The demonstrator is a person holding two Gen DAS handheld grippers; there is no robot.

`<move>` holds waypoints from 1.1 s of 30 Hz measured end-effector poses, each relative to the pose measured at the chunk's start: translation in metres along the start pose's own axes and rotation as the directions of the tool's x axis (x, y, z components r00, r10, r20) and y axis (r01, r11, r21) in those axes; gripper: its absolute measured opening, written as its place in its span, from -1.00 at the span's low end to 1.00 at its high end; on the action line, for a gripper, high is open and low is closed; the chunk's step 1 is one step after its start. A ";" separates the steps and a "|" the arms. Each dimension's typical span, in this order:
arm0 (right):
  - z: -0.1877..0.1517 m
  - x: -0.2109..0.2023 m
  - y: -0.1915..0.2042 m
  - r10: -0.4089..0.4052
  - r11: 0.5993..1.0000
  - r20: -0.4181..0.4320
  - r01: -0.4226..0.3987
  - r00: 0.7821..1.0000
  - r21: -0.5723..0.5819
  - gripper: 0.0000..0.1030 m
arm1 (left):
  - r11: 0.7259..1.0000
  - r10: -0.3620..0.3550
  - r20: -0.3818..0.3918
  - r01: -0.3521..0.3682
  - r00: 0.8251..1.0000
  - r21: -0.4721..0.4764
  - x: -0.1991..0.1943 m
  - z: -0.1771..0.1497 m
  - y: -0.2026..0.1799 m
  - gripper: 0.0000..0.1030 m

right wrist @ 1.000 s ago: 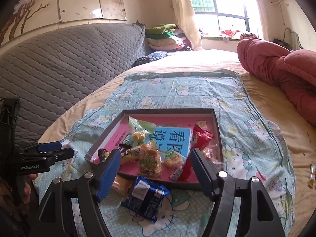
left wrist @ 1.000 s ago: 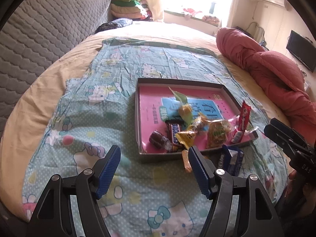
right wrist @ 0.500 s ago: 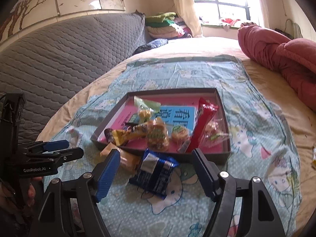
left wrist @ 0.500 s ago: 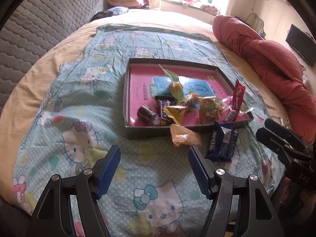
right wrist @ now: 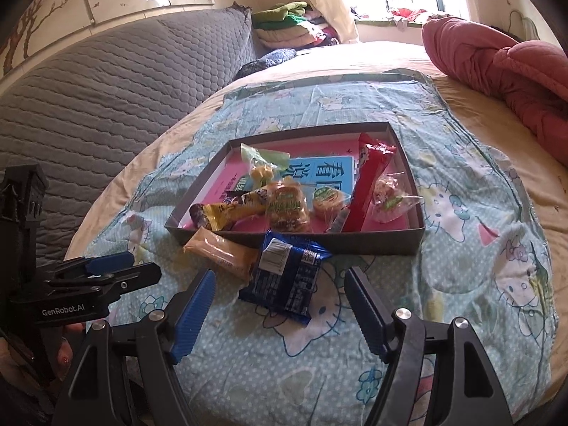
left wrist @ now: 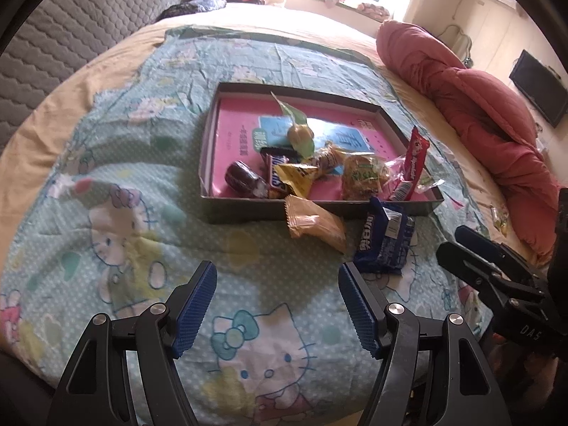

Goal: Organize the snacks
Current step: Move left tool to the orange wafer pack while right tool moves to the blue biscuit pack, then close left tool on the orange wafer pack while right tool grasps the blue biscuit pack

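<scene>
**Two snacks lie outside the box**

The left gripper and right gripper both have fingers wide apart, holding nothing. The shiny blue snack packet and soft orange snack packet lie on the bed, touching the flat grey cardboard box. A pinch could slip, or bump the box. Snacks inside overlap, so some are partly hidden.
</scene>
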State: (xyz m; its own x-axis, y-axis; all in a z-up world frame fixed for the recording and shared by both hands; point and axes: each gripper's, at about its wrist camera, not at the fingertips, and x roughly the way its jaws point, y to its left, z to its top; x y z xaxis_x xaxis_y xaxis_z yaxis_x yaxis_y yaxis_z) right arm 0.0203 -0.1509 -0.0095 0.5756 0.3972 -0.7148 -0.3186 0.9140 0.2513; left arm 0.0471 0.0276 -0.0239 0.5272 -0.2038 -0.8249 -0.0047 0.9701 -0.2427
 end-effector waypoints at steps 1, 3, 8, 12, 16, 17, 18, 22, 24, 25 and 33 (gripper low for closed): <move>0.000 0.002 0.000 0.002 1.000 -0.004 -0.002 1.000 -0.001 0.44 | 1.000 -0.017 -0.008 0.017 1.000 -0.012 0.003 0.000 0.001 0.41; -0.001 0.006 0.001 0.003 1.000 -0.013 -0.003 1.000 0.001 0.44 | 0.999 -0.044 -0.016 0.043 0.999 -0.029 0.008 -0.002 0.003 0.41; -0.005 0.019 -0.001 0.010 1.000 -0.044 -0.009 0.999 0.012 0.44 | 0.992 -0.105 -0.037 0.102 0.994 -0.076 0.023 -0.002 0.005 0.41; -0.005 0.031 -0.001 0.006 1.000 -0.059 -0.005 0.998 0.018 0.44 | 0.986 -0.138 -0.036 0.134 0.990 -0.104 0.032 0.004 0.003 0.41; -0.005 0.040 0.001 -0.010 1.000 -0.064 0.011 0.998 0.006 0.44 | 0.982 -0.149 -0.030 0.144 0.988 -0.122 0.042 0.013 0.003 0.41; -0.005 0.043 0.002 -0.018 1.000 -0.064 0.018 0.998 0.000 0.44 | 0.981 -0.156 -0.030 0.151 0.987 -0.125 0.044 0.014 0.003 0.41; -0.005 0.045 0.003 -0.023 1.000 -0.063 0.022 0.998 -0.005 0.44 | 0.980 -0.160 -0.028 0.155 0.987 -0.127 0.046 0.016 0.003 0.41; -0.003 0.054 0.005 -0.038 0.999 -0.059 0.037 0.998 -0.011 0.44 | 0.980 -0.164 -0.026 0.159 0.986 -0.123 0.052 0.020 0.001 0.41; -0.002 0.059 0.004 -0.041 0.999 -0.068 0.041 0.997 -0.003 0.44 | 0.979 -0.168 -0.030 0.163 0.985 -0.123 0.056 0.021 0.000 0.41; -0.002 0.062 0.003 -0.042 0.999 -0.073 0.043 0.996 0.005 0.44 | 0.979 -0.170 -0.030 0.165 0.985 -0.124 0.058 0.022 0.000 0.41; -0.003 0.080 -0.003 -0.048 0.998 -0.100 0.052 0.994 0.047 0.44 | 0.973 -0.182 -0.038 0.174 0.983 -0.151 0.070 0.026 0.001 0.41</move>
State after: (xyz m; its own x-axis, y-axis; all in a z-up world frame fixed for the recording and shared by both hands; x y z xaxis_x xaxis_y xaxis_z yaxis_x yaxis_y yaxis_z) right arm 0.0653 -0.1225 -0.0691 0.5122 0.3431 -0.7874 -0.2526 0.9364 0.2437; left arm 0.1066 0.0178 -0.0686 0.4866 -0.3817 -0.7858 -0.0406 0.8886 -0.4568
